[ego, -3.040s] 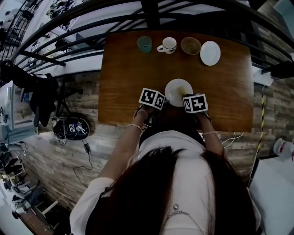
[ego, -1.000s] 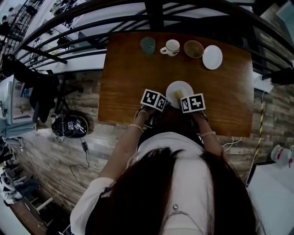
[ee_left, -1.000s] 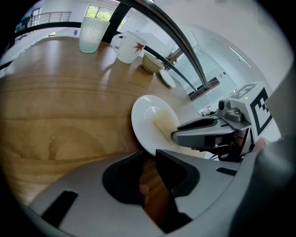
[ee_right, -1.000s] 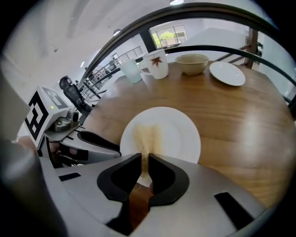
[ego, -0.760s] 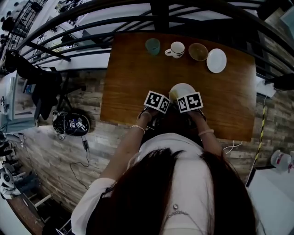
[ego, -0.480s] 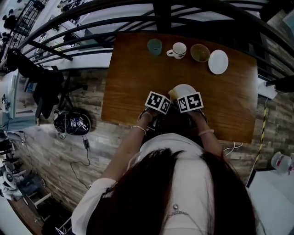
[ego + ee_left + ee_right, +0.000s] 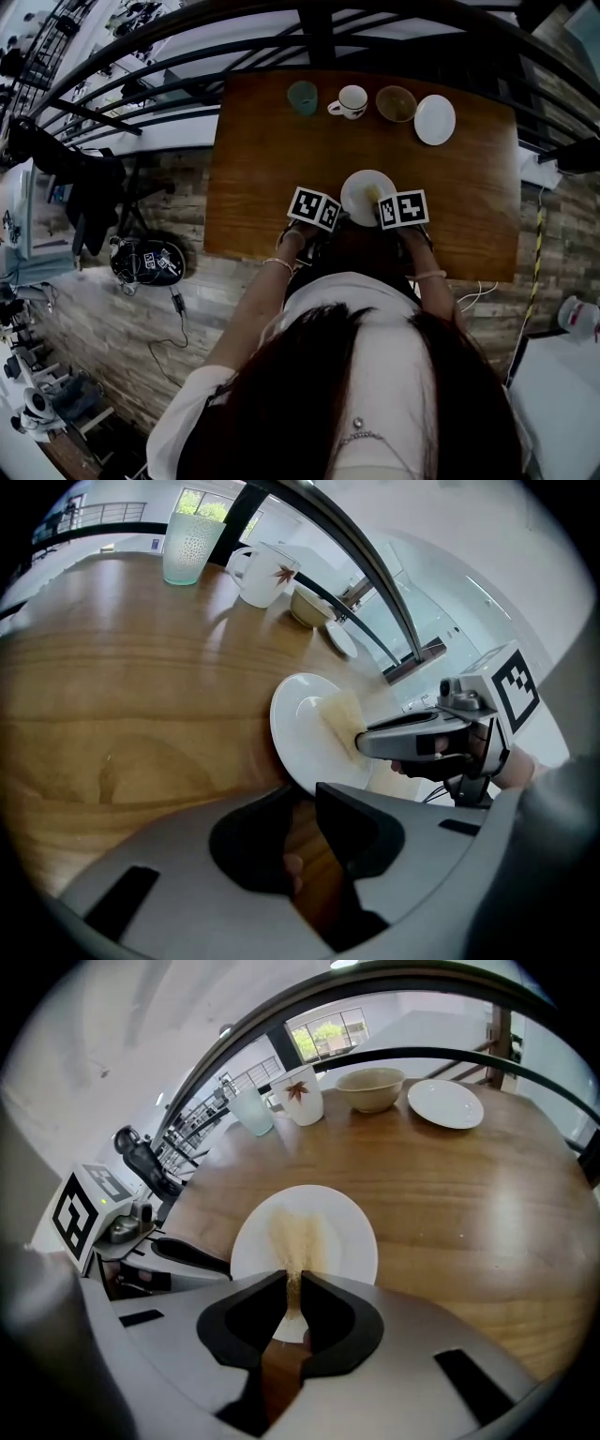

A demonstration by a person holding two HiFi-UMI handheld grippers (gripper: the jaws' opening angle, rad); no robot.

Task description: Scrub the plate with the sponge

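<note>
White round plate [image 7: 305, 728] sits in the middle of the left gripper view, on the brown wooden table [image 7: 141, 714]. At the bottom, the left gripper [image 7: 305, 791] has its jaws close together right at the plate's near rim. It looks like it pinches the rim to hold the plate steady. From the right, the right gripper [image 7: 364, 744] lays a thin tan sponge [image 7: 339, 714] on the plate.

In the right gripper view, the jaws squeeze the sponge's near end. The sponge lies across the plate's middle. I think the scrubbing is going on now. The next rub should push the sponge over the bare white sides.

Along the top stand a pale green glass [image 7: 251, 1110], a white mug with a red leaf [image 7: 300, 1094], a tan bowl [image 7: 372, 1088] and a small white saucer [image 7: 446, 1102]. The bowl and saucer look empty. I cannot see inside the glass or mug.

In the head view, those four line the table's top edge, and the plate sits low in the middle.
</note>
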